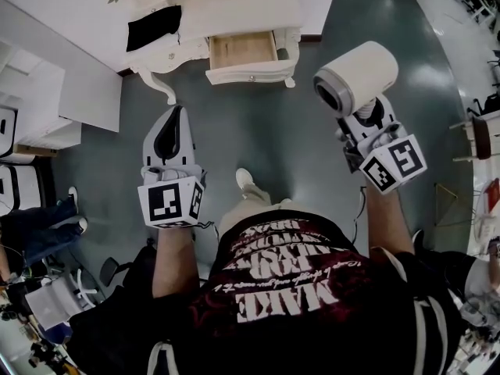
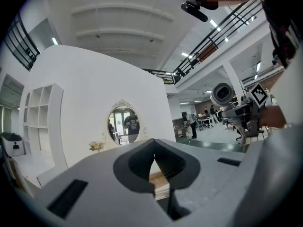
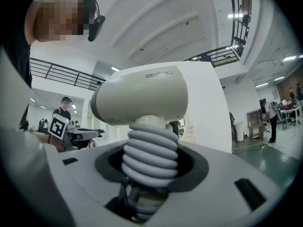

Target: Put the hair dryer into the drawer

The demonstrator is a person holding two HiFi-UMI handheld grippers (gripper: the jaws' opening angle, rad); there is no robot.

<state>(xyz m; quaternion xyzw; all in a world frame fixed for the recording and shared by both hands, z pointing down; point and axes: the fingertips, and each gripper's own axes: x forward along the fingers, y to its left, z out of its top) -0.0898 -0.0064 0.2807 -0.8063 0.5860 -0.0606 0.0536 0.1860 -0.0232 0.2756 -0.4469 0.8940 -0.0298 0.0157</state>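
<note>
Carrying: right tool [image 1: 361,119] clamps hair dryer [image 1: 355,76] by ribbed handle; left tool [image 1: 176,119] closed, empty.
Drawer [image 1: 242,51]: open, well apart; placement outstanding.

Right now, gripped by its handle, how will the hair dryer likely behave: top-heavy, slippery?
Probably top-heavy: the hair dryer has its bulky barrel above the right gripper, so it may tilt. The grey coils round its handle likely give a squashy, non-slip grip.

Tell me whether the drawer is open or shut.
Open. In the head view the drawer sticks out from the white dresser, and its bare wooden bottom shows from above.
</note>
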